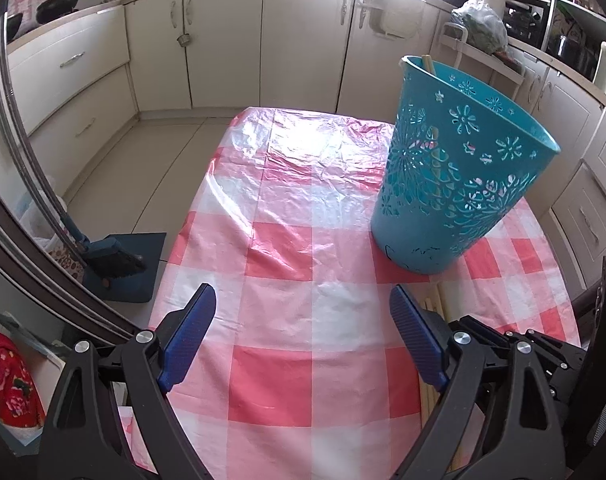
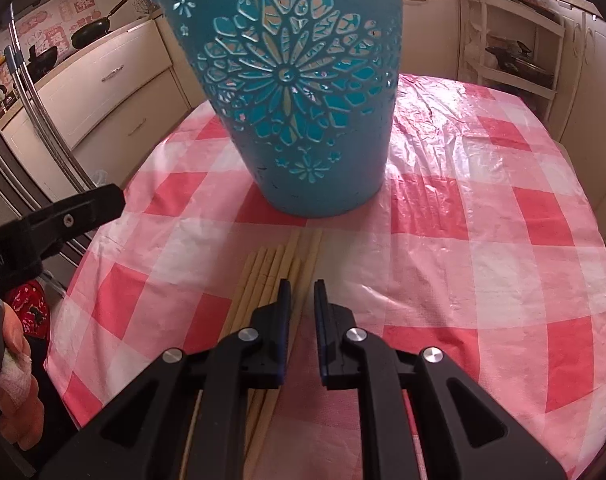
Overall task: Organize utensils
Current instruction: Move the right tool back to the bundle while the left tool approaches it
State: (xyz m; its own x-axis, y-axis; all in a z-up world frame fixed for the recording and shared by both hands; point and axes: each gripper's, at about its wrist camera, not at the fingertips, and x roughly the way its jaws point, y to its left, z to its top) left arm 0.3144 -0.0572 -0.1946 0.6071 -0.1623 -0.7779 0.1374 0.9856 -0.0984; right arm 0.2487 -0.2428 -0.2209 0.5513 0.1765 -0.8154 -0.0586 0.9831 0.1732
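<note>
Several chopsticks (image 2: 279, 276), tips toward basket (image 2: 299, 92)

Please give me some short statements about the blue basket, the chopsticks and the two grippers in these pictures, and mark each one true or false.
1. The blue basket stands upright on the checked tablecloth. True.
2. All chopsticks are already inside the basket. False: a bundle of chopsticks lies flat on the cloth in front of the basket; at least one stick leans inside it.
3. The left gripper is wide open and holds nothing. True.
4. The right gripper is spread wider than the left. False: its jaws stand close together, with only a narrow gap between them.
5. The right gripper hangs above the chopstick bundle. True.
6. The basket has solid, closed walls. False: they are pierced with flower cut-outs.
</note>
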